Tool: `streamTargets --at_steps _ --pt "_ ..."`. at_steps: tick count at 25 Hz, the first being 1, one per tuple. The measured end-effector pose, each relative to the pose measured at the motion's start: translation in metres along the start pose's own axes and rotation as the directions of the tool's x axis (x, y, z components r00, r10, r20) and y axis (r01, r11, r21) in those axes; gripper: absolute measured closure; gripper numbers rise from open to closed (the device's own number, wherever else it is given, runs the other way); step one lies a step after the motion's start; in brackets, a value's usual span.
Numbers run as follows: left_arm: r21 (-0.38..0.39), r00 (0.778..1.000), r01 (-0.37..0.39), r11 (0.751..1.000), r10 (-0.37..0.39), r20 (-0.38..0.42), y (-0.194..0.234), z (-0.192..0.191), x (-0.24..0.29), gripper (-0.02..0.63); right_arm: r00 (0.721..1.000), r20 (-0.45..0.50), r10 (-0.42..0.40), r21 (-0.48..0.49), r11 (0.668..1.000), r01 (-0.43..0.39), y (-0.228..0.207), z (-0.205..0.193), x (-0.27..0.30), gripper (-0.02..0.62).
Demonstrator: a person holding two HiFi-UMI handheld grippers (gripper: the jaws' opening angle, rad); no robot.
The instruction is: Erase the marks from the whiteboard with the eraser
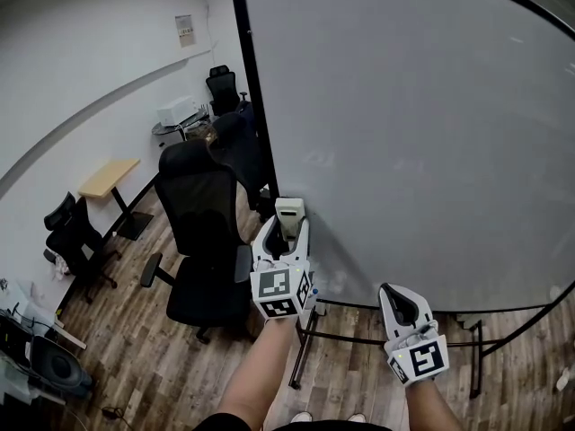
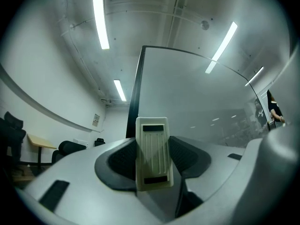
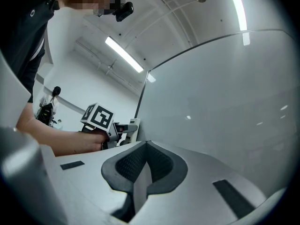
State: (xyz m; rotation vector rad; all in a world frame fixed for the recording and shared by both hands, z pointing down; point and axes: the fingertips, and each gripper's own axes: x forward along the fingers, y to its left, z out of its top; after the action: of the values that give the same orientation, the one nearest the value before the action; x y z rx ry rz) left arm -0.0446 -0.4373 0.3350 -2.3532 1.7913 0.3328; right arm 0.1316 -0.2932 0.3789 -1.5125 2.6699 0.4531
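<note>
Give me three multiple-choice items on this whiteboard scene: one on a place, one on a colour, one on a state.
1. Where is the eraser?
A. on the floor
B. between the jaws of the left gripper
C. on the wooden desk

2. What colour is the office chair beside the whiteboard?
A. red
B. white
C. black

3. How do the jaws of the right gripper stand?
A. together, nothing between them
B. wide apart
C. shut on a marker

Answers:
1 B: the left gripper view shows it clamped there.
2 C: the head view shows its black seat and back.
3 A: the right gripper view shows them meeting with nothing held.
</note>
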Motion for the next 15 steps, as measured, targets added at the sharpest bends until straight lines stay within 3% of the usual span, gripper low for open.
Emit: streamTargets --at_steps 15 --pt "0.012 0.999 -0.016 1.000 0.016 -0.031 -0.0075 -0.0022 0.0047 0.365 1.000 -0.001 0.014 -0.026 1.000 -0.014 0.0072 -0.0020 -0.0071 0.575"
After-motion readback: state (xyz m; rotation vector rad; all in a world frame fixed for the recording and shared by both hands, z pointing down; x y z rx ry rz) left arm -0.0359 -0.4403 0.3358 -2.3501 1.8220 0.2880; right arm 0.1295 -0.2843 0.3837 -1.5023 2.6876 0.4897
